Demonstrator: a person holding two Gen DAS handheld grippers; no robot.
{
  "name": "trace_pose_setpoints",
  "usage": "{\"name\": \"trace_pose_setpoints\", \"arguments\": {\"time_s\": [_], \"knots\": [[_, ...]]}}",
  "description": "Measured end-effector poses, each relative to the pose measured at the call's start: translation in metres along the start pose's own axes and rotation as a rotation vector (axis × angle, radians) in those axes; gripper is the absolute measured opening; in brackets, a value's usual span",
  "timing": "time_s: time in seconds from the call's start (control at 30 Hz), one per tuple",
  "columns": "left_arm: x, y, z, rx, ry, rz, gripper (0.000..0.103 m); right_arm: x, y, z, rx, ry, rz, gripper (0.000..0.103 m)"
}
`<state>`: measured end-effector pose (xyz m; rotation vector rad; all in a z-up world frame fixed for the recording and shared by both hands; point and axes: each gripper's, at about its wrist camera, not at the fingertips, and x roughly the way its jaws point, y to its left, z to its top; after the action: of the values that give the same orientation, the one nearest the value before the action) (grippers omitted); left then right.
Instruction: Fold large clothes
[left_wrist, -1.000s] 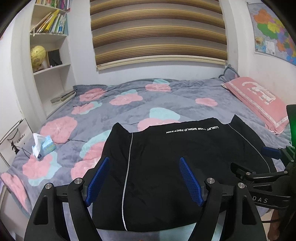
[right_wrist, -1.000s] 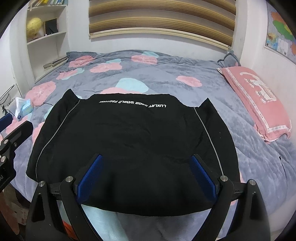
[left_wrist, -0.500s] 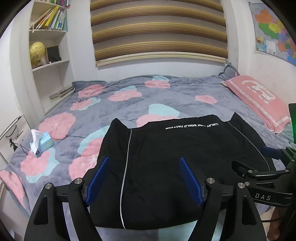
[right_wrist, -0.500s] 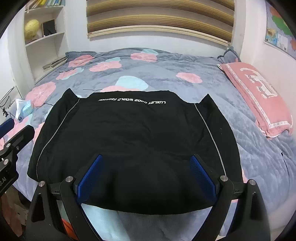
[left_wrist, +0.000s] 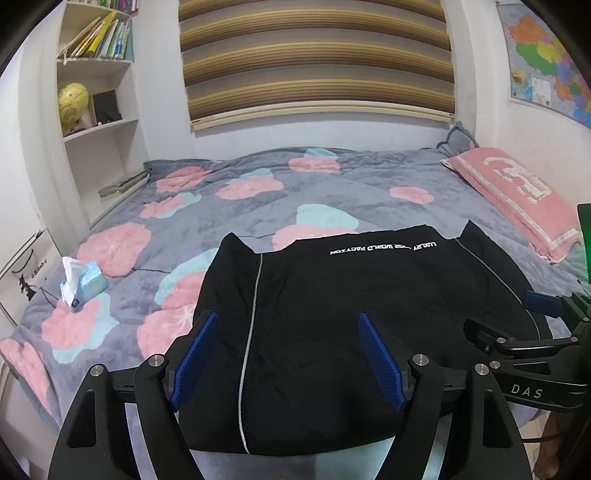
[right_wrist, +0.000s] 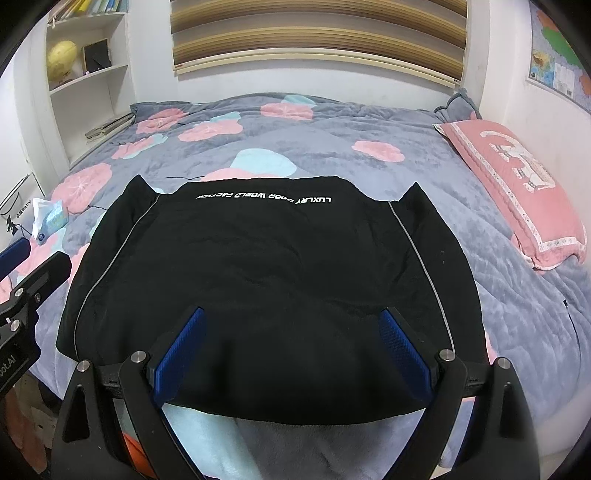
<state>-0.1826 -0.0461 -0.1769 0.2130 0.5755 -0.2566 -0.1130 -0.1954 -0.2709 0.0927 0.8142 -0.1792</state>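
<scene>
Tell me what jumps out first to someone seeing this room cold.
A black garment with upside-down white lettering lies spread flat at the near edge of the bed. It stands out against the grey quilt with pink and teal flowers. A pink pillow lies along the right edge, and both hand-held grippers hover open over the garment's near hem.

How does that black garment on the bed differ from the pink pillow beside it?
The black garment lies spread flat near the bed's front edge; the pink pillow is plump and sits against the right wall. The garment is plain black with thin grey piping and white lettering; the pillow is pink with a white figure and trim. Both rest on the flowered blanket.
</scene>
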Motion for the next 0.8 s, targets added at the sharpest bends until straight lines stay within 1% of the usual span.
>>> {"name": "trace_pose_setpoints", "arguments": {"time_s": [0.07, 0.23, 0.4, 0.5, 0.63, 0.8], "knots": [[-0.001, -0.001, 0.000, 0.008, -0.007, 0.012, 0.079, 0.001, -0.001, -0.001, 0.006, 0.005, 0.007, 0.096], [-0.004, -0.005, 0.000, 0.014, -0.012, 0.016, 0.078, 0.001, -0.001, -0.001, 0.004, 0.005, 0.007, 0.096], [-0.003, -0.008, 0.000, 0.028, -0.002, 0.017, 0.079, 0.002, -0.001, -0.001, 0.005, 0.007, 0.004, 0.096], [-0.003, -0.009, 0.000, 0.037, -0.015, 0.030, 0.079, 0.002, -0.002, -0.002, 0.003, 0.010, 0.004, 0.096], [-0.001, -0.003, 0.002, 0.004, 0.004, -0.003, 0.078, 0.003, -0.004, -0.002, -0.003, 0.013, 0.005, 0.095], [0.004, 0.002, 0.003, -0.010, 0.018, 0.003, 0.079, 0.003, -0.006, -0.002, -0.012, 0.012, 0.008, 0.096]]}}
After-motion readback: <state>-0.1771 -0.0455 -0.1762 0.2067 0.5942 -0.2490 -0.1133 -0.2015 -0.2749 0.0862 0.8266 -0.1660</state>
